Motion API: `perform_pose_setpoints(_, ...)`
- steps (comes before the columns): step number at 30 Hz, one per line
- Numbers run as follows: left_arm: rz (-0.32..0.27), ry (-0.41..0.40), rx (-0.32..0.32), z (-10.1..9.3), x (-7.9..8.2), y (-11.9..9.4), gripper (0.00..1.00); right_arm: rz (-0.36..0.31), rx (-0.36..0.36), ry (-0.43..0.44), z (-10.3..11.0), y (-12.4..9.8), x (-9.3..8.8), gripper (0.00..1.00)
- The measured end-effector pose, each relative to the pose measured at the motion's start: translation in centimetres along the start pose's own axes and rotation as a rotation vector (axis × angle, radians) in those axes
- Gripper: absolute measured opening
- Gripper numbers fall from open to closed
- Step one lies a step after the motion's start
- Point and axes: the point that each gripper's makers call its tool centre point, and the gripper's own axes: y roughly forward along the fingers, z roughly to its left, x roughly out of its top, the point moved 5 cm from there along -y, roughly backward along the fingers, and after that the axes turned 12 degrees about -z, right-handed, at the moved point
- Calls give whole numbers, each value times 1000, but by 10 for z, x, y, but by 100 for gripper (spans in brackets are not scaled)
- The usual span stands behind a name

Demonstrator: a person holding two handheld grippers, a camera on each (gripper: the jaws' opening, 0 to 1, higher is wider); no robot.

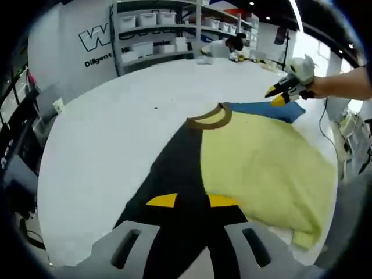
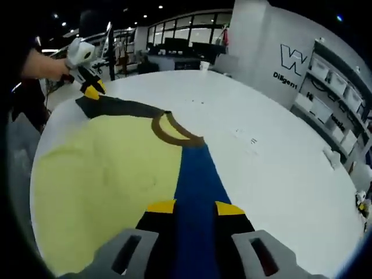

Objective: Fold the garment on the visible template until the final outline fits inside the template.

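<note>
In the left gripper view, the left gripper [image 1: 192, 201] rises from the bottom centre of the frame, its two yellow-tipped jaws standing a little apart with the black sleeve [image 1: 174, 174] of the garment [image 1: 256, 168] running between them; whether the tips actually pinch the cloth cannot be told. The garment lies flat on the white table [image 1: 110, 139], its pale yellow body filling the right half of the frame, and its brown collar [image 1: 210, 118] sits just above centre. A blue sleeve [image 1: 264, 109] stretches toward the upper right, where the right gripper [image 1: 278, 95], held by a person's hand [image 1: 314, 87], meets its far end. Shelves with white bins [image 1: 157, 32] stand at the top of the frame before a grey wall with white lettering.

In the right gripper view, the right gripper [image 2: 195, 207] comes up from the bottom centre, jaws slightly parted around the blue sleeve [image 2: 195, 174], which passes between the yellow tips; a firm grasp cannot be confirmed. The yellow body [image 2: 104, 180] spreads over the left half of the frame and the collar [image 2: 174, 132] lies just above centre. The black sleeve [image 2: 122, 106] reaches to the upper left, where the left gripper [image 2: 93, 91] touches its end. Bare table [image 2: 273, 157] fills the right side.
</note>
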Motion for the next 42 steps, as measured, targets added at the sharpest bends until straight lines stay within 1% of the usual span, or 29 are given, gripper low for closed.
perform_pose_setpoints(1,9,2,-15,-10,-8,-8,23,-3,12,-3,7,-4,-1,20)
perform_pose_setpoints(3,15,-15,-30,-24,-18,-18,24,-9,15,1,22,-13,-5,21)
perform_pose_setpoints(6,18,-41,-88,-53,-35,-29,25,-33,37,17,47,-26,-8,23)
perform_pose_setpoints(7,21,-41,-105,-61,-40,-32,25,-83,72,48,62,-30,-6,26)
perform_pose_setpoints(8,21,-41,-129,-71,-47,-35,25,-110,90,60,71,-32,-5,28)
perform_pose_setpoints(9,21,-43,-144,-79,-51,-37,26,-95,108,51,83,-38,-10,31)
perform_pose_setpoints(10,25,-42,-162,-89,-57,-39,27,-85,112,45,89,-40,-13,32)
perform_pose_setpoints(12,31,-44,-190,-104,-65,-41,30,-104,138,59,108,-47,-13,32)
perform_pose_setpoints(14,39,-50,-210,-115,-70,-42,30,-94,154,51,124,-54,-17,32)
perform_pose_setpoints(15,51,-40,-229,-123,-74,-42,30,-88,167,49,130,-57,-20,31)
perform_pose_setpoints(17,67,-28,-253,-133,-79,-40,30,-82,189,42,147,-63,-24,31)
perform_pose_setpoints(18,68,-30,-256,-136,-79,-38,30,-65,205,28,155,-66,-29,31)
perform_pose_setpoints(22,78,-59,-273,-145,-79,-29,28,-52,224,34,173,-75,-37,31)
perform_pose_setpoints(24,101,-71,-279,-148,-81,-26,24,-32,246,19,185,-79,-43,32)
perform_pose_setpoints(26,110,-81,-283,-148,-82,-25,17,-20,269,-2,194,-81,-45,32)
perform_pose_setpoints(28,125,-117,-261,-146,-83,-25,6,-13,273,-6,198,-82,-47,32)
perform_pose_setpoints(29,132,-146,-249,-144,-83,-28,4,-10,281,-4,201,-82,-49,31)
perform_pose_setpoints(30,123,-168,-229,-143,-82,-29,4,-4,288,-16,204,-82,-50,31)
perform_pose_setpoints(31,118,-187,-223,-144,-79,-34,4,5,296,-25,206,-82,-53,31)
perform_pose_setpoints(34,112,-187,-218,-146,-76,-46,4,18,308,-29,211,-82,-56,31)
perform_pose_setpoints(37,116,-220,-182,-148,-74,-68,4,52,310,-44,212,-81,-65,31)
perform_pose_setpoints(42,120,-217,-138,-158,-78,-95,4,55,308,-36,214,-82,-67,31)
